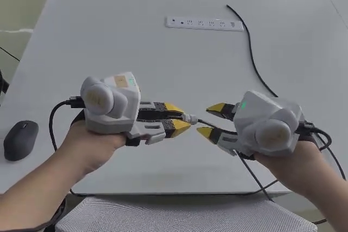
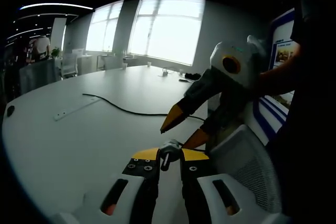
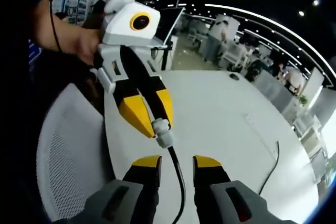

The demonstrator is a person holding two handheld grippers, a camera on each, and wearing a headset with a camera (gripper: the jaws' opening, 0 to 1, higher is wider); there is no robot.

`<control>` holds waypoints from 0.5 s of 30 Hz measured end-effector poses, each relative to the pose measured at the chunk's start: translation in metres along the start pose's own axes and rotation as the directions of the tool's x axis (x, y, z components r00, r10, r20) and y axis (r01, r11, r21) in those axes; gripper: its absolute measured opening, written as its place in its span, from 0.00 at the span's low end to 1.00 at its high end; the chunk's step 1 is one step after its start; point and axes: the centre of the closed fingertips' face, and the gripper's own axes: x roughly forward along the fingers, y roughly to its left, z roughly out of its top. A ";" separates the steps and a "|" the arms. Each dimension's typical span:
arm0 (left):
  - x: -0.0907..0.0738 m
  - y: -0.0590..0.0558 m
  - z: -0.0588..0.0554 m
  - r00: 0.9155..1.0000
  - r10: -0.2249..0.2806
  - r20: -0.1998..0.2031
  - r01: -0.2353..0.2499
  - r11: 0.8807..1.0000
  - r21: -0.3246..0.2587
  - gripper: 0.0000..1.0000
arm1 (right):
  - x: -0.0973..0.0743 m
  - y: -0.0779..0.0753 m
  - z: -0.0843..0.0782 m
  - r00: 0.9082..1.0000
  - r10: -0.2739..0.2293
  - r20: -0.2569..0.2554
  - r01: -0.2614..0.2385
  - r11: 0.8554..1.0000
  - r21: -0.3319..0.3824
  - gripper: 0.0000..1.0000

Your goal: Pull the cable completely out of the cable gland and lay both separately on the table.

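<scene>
My left gripper [image 1: 186,118] is shut on a small grey cable gland [image 1: 190,118], held just above the near edge of the white table [image 1: 136,52]. A thin black cable [image 1: 200,121] leaves the gland to the right and runs between the jaws of my right gripper [image 1: 211,119], which stands open around it without pinching it. In the left gripper view the gland [image 2: 168,152] sits between the yellow tips, with the right gripper [image 2: 181,132] just beyond. From the right gripper view, the cable [image 3: 178,179] runs up to the gland [image 3: 161,132] in the left gripper [image 3: 157,124].
A white power strip [image 1: 204,24] lies at the far middle of the table, with a black cord [image 1: 253,58] trailing toward the right edge. A dark mouse [image 1: 20,139] rests at the near left. A grey mesh chair [image 1: 163,213] is below the table's front edge.
</scene>
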 end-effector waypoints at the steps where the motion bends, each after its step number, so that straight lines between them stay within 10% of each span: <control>1: 0.000 0.000 -0.001 1.000 0.001 -0.001 -0.001 1.000 0.000 0.15 | 0.002 0.001 0.000 1.000 0.004 -0.006 -0.004 1.000 -0.020 0.18; 15: 0.002 -0.002 -0.002 1.000 0.016 0.002 -0.016 0.999 -0.034 0.15 | 0.006 0.001 -0.001 1.000 0.025 0.011 -0.023 0.995 -0.098 0.01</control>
